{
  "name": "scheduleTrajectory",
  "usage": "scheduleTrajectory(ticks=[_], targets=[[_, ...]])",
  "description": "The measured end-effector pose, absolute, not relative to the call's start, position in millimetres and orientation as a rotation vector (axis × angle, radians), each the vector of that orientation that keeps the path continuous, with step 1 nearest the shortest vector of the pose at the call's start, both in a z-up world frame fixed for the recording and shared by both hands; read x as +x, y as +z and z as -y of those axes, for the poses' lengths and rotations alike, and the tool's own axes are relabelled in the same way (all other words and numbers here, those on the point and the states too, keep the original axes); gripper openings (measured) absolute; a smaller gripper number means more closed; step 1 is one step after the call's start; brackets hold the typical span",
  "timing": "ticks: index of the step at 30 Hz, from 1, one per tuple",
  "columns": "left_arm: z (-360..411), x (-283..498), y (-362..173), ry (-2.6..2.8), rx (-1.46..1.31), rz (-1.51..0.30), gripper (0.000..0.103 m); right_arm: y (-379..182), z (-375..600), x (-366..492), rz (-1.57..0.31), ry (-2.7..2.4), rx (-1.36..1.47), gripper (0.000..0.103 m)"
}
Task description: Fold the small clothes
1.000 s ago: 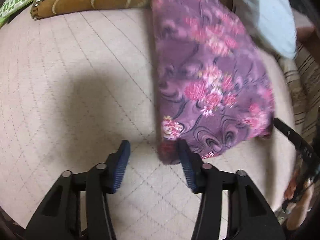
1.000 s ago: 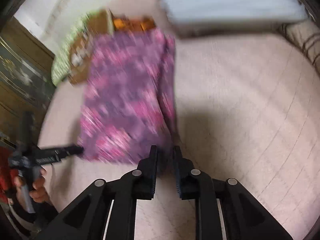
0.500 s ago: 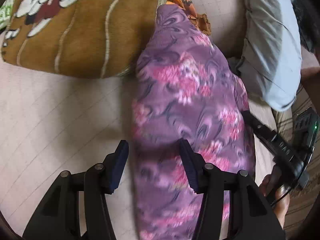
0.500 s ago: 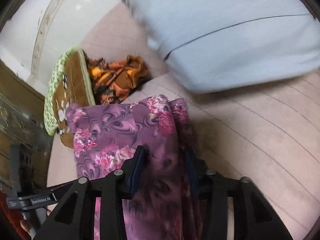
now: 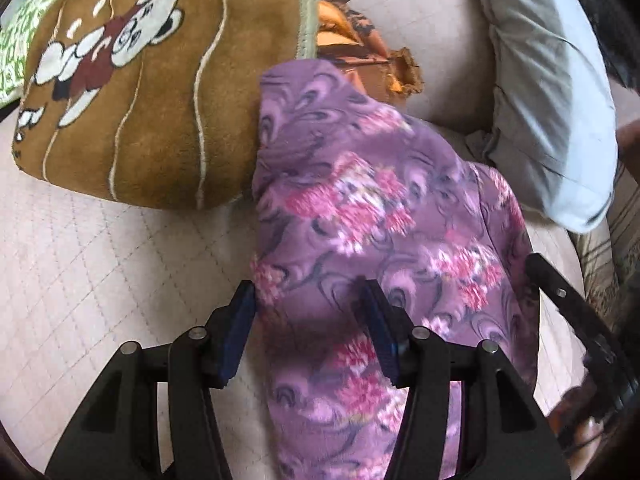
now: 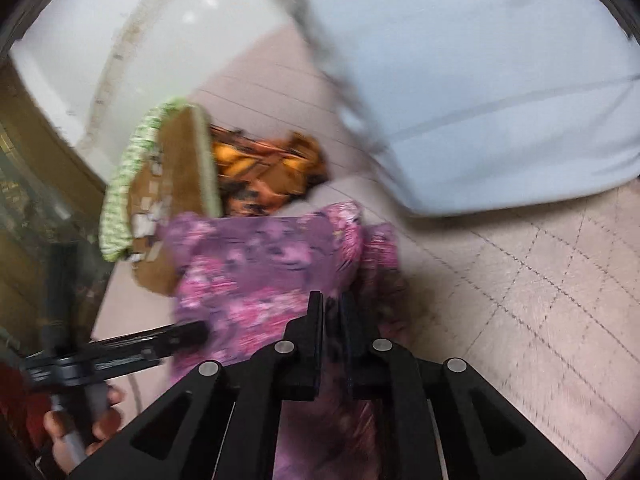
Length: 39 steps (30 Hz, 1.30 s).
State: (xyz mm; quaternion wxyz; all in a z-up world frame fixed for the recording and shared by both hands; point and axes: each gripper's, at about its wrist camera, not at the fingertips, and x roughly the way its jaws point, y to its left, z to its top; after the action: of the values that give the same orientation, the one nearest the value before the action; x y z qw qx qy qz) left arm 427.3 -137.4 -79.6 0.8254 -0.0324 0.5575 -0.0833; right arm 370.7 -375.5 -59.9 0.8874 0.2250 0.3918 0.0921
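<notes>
A purple floral garment lies folded lengthwise on the beige quilted bed, its far end against a brown cartoon blanket. My left gripper is open, its jaws straddling the garment's left part from above. The garment also shows in the right wrist view, blurred. My right gripper is shut on the garment's right edge, with cloth pinched between the jaws. The right gripper's body shows at the garment's right side in the left wrist view, and the left gripper shows at the left in the right wrist view.
A brown cartoon blanket with a green patterned cover lies at the far left. An orange patterned cloth is crumpled behind the garment. A pale blue pillow lies at the far right. A wooden cabinet stands left of the bed.
Both grippers have moved forward along the garment toward the blanket and pillow. The right gripper was shut, opened briefly, and is now shut on the garment's edge. The left stays open.
</notes>
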Motion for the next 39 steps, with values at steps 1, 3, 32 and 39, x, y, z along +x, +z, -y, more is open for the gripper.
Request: scheduleTrajectory(ticks=[1, 3, 32, 39], targets=[[139.1, 423.3, -77.1, -0.18, -0.071, -1.178, 0.054, -55.3, 373.3, 364.3, -0.797, 0.213, 0.47, 0.011], [130.8, 408.5, -68.3, -0.187, -0.076, -1.164, 0.054, -47.1, 369.3, 347.9, -0.768, 0.26, 0.468, 0.011], [109.8, 268.2, -93.5, -0.308, -0.247, -1.36, 0.057, -94.4, 383.8, 223.6, -1.015, 0.113, 0.549, 0.039], [89.8, 231.5, -97.6, -0.373, -0.629, -1.403, 0.06, -97.4, 392.3, 216.7, -0.995, 0.136, 0.691, 0.041]])
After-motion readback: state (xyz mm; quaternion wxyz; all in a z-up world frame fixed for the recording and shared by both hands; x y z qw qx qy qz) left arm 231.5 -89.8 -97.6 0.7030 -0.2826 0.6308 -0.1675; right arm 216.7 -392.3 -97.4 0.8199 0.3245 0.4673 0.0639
